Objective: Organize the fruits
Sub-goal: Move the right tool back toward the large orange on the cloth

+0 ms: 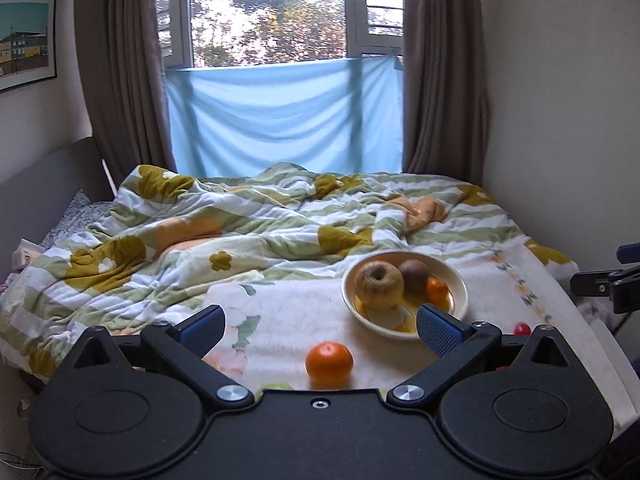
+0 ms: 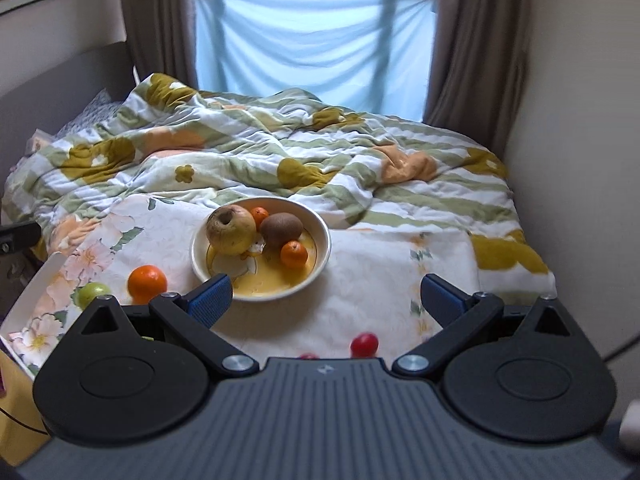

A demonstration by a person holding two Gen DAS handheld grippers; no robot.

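Note:
A cream bowl (image 1: 456, 276) (image 2: 322, 236) sits on a floral cloth on the bed and holds a yellowish apple (image 1: 378, 284) (image 2: 231, 228), a brown kiwi (image 1: 414, 274) (image 2: 282, 229) and small tangerines (image 1: 437, 291) (image 2: 294, 254). A loose orange (image 1: 329, 364) (image 2: 147, 283) lies in front of the bowl, between my left gripper's (image 1: 320, 326) open fingers. A green fruit (image 2: 93, 294) lies left of the orange. Two small red fruits (image 2: 364, 344) (image 1: 522, 329) lie close under my open, empty right gripper (image 2: 326, 296).
A rumpled green, white and mustard duvet (image 1: 240, 220) covers the far bed. Walls close in on both sides, with curtains and a window behind. A white box edge (image 2: 36, 280) borders the cloth on the left. The other gripper's black arm (image 1: 612, 280) shows at right.

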